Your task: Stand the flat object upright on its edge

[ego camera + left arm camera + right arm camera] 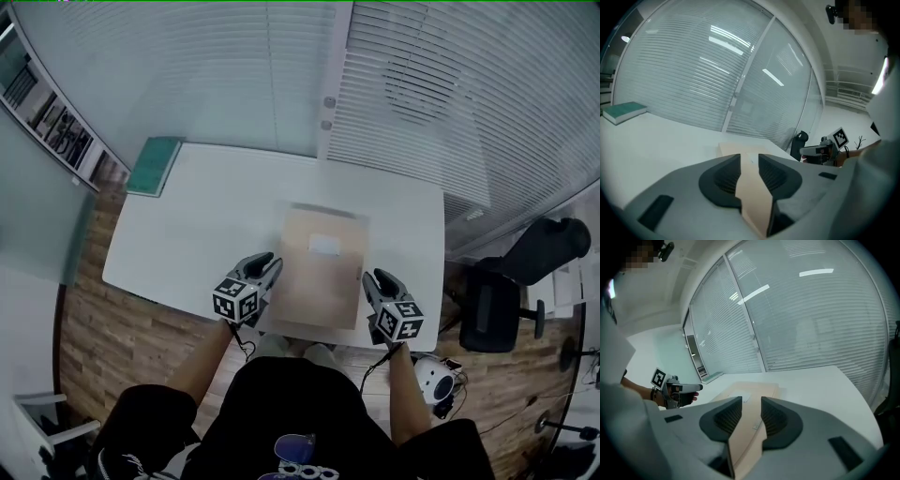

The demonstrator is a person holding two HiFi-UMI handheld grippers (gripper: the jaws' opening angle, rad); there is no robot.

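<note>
A flat tan envelope (319, 272) with a small white label (324, 245) lies on the white table (187, 234), its near end at the table's front edge. My left gripper (265, 272) sits at the envelope's near left side, my right gripper (375, 284) at its near right side. In the left gripper view the envelope's edge (752, 197) runs between the parted jaws of the left gripper (749, 161), and the pads do not visibly press on it. The right gripper view shows the same: the envelope (745, 437) lies between the parted jaws of the right gripper (751, 404).
A green book (153, 166) lies at the table's far left corner. A black office chair (506, 291) stands to the right of the table, with a small white device (433, 380) on the wood floor beside it. Glass walls with blinds rise behind the table.
</note>
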